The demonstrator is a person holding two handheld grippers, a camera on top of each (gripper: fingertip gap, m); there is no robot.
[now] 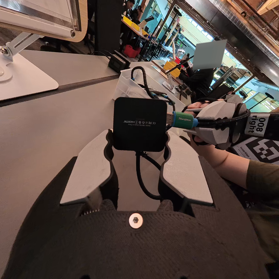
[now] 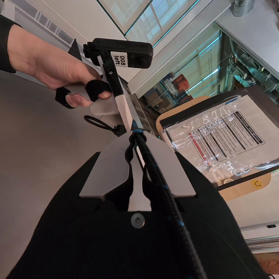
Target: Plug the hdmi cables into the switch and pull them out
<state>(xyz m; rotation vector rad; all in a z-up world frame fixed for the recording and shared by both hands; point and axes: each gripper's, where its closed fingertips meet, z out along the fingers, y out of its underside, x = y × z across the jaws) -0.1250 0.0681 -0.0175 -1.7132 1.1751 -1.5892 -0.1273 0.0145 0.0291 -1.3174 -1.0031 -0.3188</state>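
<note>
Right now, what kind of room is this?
Probably a big shared workshop or lab: long worktables with yellow bins, bare metal ducts overhead, and people working at benches behind the grey table.

Brightness: both views well lit, with even indoor light.
Light source: daylight from large windows [image 1: 200,28] far off in the left wrist view; more panes [image 2: 196,63] in the right wrist view.
Shadows: soft and faint on the grey desk [image 1: 68,120]; the desk darkens toward the lower left corner in the right wrist view.
Glare: bright streaks on a plastic-covered sheet [image 2: 218,135].
Distortion: strong fisheye; straight lines bow at the edges, horizon tilted.
Focus: centre sharp; the far background is soft, and a hand [image 2: 49,71] is slightly blurred.
</note>
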